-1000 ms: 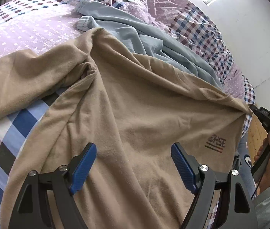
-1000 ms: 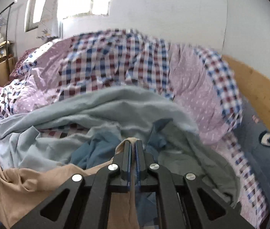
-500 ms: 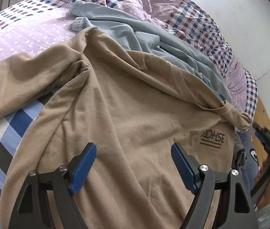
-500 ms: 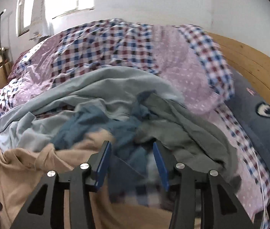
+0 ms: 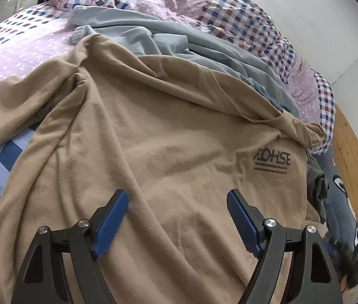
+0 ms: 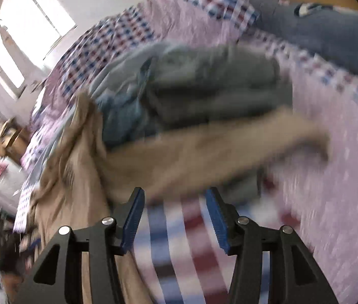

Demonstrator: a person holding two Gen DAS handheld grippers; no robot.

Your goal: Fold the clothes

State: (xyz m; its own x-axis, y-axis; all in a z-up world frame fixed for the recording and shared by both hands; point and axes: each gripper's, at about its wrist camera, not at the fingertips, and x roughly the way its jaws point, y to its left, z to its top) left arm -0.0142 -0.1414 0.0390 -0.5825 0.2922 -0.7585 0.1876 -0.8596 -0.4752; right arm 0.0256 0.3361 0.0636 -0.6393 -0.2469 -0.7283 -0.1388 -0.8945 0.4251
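Tan sweatshirt (image 5: 153, 139) spread wrinkled on bed (chest logo up).

Tan sweatshirt (image 5: 133, 131): soft matt fleecy cloth, slightly napped, printed logo at 3 o'clock. Pale blue garment (image 5: 153, 35) at 12 o'clock: thinner, smoother cloth, creased. Checked bedding (image 5: 242, 22): light woven cotton look, crumpled. Headboard (image 5: 353, 167) at 3 o'clock: pale wood, visible grain, faint sheen. Left gripper (image 5: 177, 219): matt black plastic arms, ribbed blue pads (image 5: 110, 225), shiny metal screws.
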